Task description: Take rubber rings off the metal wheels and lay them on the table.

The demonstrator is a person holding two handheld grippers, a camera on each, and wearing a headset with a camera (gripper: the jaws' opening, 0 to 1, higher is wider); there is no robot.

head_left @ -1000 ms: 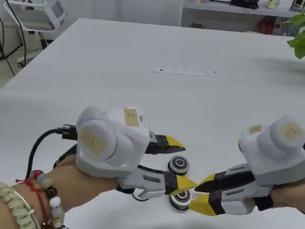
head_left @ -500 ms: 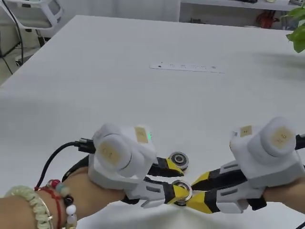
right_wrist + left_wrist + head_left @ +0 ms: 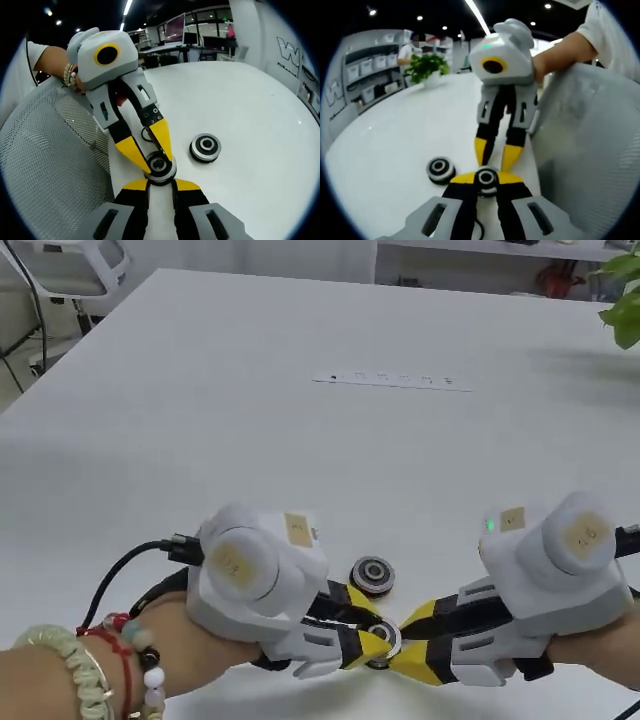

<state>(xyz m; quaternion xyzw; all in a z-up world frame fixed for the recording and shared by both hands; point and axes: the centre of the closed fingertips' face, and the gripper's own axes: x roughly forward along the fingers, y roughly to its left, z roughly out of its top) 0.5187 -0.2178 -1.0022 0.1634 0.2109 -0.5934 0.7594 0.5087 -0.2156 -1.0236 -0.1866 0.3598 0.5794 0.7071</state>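
1. White table (image 3: 250, 390): the socket strip (image 3: 390, 381) sits way up the frame, so it's no bother.
2. Left gripper (image 3: 366, 628) pinches the held wheel (image 3: 384, 639) at bottom centre. Right gripper (image 3: 406, 640) noses its rim with jaws slightly parted; can't tell if it's biting.
3. Spare wheel (image 3: 372, 574) sits just above, close enough to get knocked.
4. Rubber ring (image 3: 172, 172): probably stretchy and grippy on stiff, slick metal. I'd grab the outer edge and peel.

White table (image 3: 250, 390) | potted plant (image 3: 426, 66) at far edge | wall shelves (image 3: 370, 80) with bins (image 3: 354, 73) | ceiling strip light (image 3: 479, 17) overhead
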